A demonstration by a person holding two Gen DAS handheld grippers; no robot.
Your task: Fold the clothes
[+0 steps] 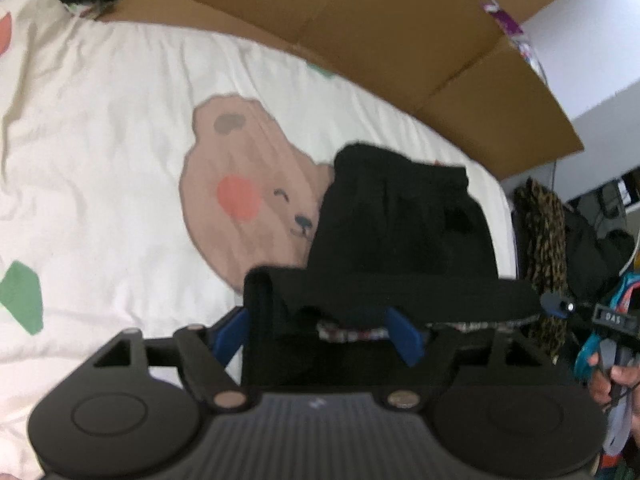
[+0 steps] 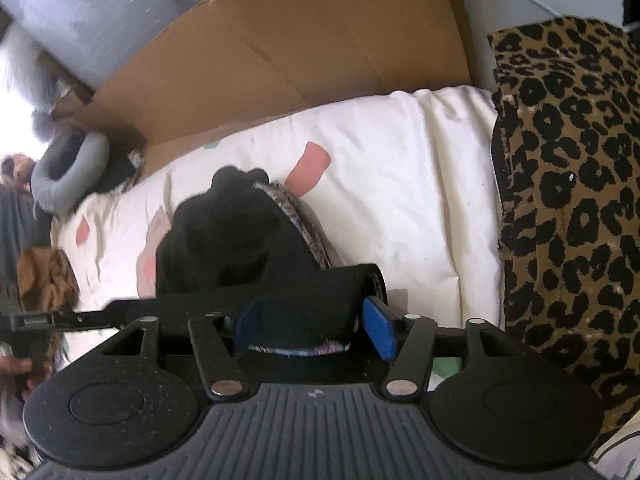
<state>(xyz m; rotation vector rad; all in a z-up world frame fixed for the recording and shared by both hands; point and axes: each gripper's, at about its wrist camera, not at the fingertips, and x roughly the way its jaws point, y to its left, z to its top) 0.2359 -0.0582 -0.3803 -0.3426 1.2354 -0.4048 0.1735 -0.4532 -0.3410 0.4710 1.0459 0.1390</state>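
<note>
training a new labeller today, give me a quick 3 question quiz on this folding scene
1. True or false: the black garment is stretched between the left gripper and the right gripper.
2. Multiple choice: what is printed on the white bedsheet next to the garment? A) a bear face B) a car C) a flower
3. Fill in: at the right of the right wrist view lies a fabric with a ______ print.

Key: 1 true, each pair of blue fingers has the black waistband between them. 2 A, the bear face. 3 leopard, the leopard fabric.
</note>
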